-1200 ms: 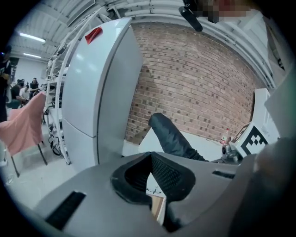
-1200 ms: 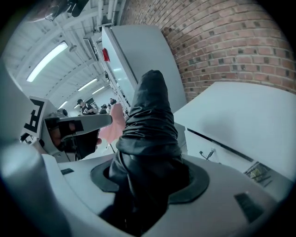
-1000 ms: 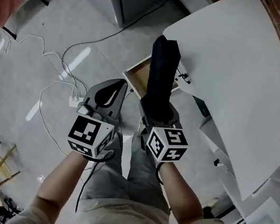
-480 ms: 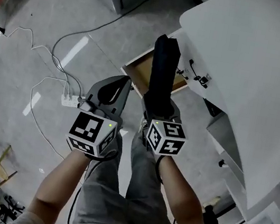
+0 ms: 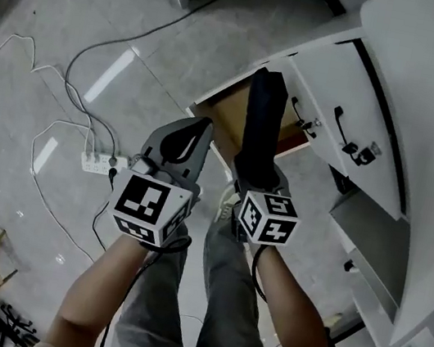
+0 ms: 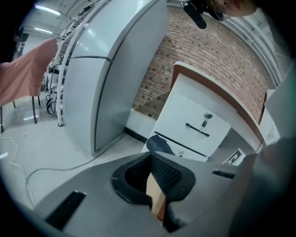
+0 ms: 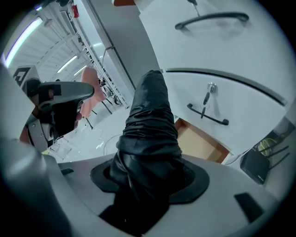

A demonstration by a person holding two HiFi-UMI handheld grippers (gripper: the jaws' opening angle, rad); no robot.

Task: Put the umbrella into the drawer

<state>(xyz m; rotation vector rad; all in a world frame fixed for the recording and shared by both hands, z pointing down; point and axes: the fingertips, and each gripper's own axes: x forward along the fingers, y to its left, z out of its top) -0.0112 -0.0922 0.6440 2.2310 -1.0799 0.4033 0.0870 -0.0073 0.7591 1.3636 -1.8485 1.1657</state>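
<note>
A folded black umbrella [image 5: 262,118] stands out of my right gripper [image 5: 257,170], which is shut on its lower end; in the right gripper view the umbrella [image 7: 150,120] fills the gap between the jaws. Its tip hangs over the open wooden drawer [image 5: 227,114] at the bottom of the white cabinet [image 5: 333,81]. The drawer [image 7: 200,141] shows tan and bare inside. My left gripper [image 5: 201,129] hovers just left of the umbrella, its jaws together with nothing in them. In the left gripper view the umbrella tip [image 6: 159,144] peeks over the left gripper [image 6: 155,175].
The cabinet fronts above the drawer carry black handles [image 5: 340,125] and a key [image 5: 315,126]. A power strip [image 5: 98,162] and cables lie on the grey floor to the left. A tall grey cabinet [image 6: 106,69] stands beyond. The person's legs are below the grippers.
Both grippers have sunk toward the floor with the umbrella still held. The tabletop has slid out of view and the cabinet fronts and open drawer now show closer.
</note>
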